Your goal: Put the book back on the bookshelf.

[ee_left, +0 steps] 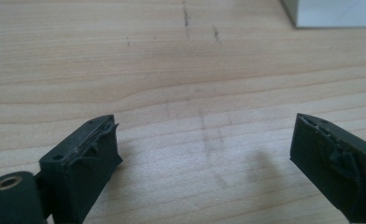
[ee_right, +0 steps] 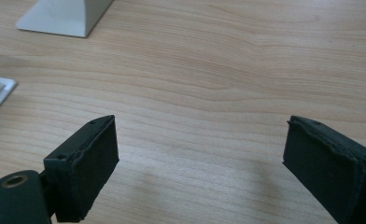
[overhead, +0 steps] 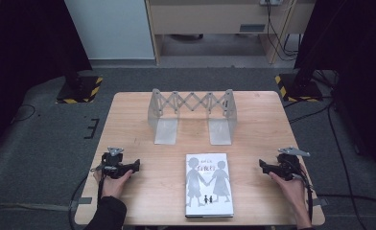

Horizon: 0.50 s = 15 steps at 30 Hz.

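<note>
A book [overhead: 209, 185] is laid near the table's [overhead: 128, 115] near edge, between the left gripper [overhead: 136, 166] and right gripper [overhead: 262, 165]; both are held wide open and empty.

book [overhead: 209, 185]: white cover with two grey child shapes holding hands, two tiny black figures under them, and small red writing at the top
table [overhead: 128, 120]: light brown wood with wavy grain lines and a few faint dark scratches
rack [overhead: 192, 115]: pale silver-grey, with a criss-cross pattern along the back
left gripper [overhead: 137, 166]: black, with a grey plate on top
right gripper [overhead: 262, 165]: black, with a grey plate on top
floor blocks [overhead: 79, 88]: black with yellow and black stripes
floor [overhead: 42, 143]: dark grey
</note>
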Each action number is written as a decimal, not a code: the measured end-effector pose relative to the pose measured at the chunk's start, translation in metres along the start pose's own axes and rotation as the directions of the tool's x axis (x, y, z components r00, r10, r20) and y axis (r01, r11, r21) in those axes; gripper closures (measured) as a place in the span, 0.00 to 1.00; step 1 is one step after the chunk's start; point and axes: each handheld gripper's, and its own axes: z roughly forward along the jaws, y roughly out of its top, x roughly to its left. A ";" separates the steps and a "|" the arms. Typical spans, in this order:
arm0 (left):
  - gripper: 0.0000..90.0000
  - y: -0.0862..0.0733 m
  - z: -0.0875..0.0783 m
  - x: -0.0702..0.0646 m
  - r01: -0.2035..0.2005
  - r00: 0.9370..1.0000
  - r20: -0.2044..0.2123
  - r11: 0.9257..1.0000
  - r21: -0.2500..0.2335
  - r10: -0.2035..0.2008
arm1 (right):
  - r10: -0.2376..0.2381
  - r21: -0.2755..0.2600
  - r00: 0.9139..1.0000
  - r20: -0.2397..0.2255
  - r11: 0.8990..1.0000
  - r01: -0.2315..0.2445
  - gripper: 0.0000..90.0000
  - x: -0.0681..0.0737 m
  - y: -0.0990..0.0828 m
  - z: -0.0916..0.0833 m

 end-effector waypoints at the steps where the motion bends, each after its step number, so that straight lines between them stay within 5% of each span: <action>1: 0.09 0.000 -0.003 -0.001 0.006 1.000 0.013 1.000 -0.016 -0.005 | -0.005 -0.004 1.000 -0.007 1.000 0.005 0.11 0.001 0.001 -0.001; 7: 0.11 0.001 -0.013 -0.010 0.023 0.998 0.066 0.997 -0.075 -0.018 | 0.004 -0.056 0.999 -0.054 0.998 -0.007 0.11 0.008 0.006 -0.010; 15: 0.11 0.004 -0.023 -0.025 0.001 0.994 0.109 0.991 -0.131 0.014 | 0.007 -0.113 0.996 -0.087 0.993 -0.017 0.11 0.015 0.012 -0.022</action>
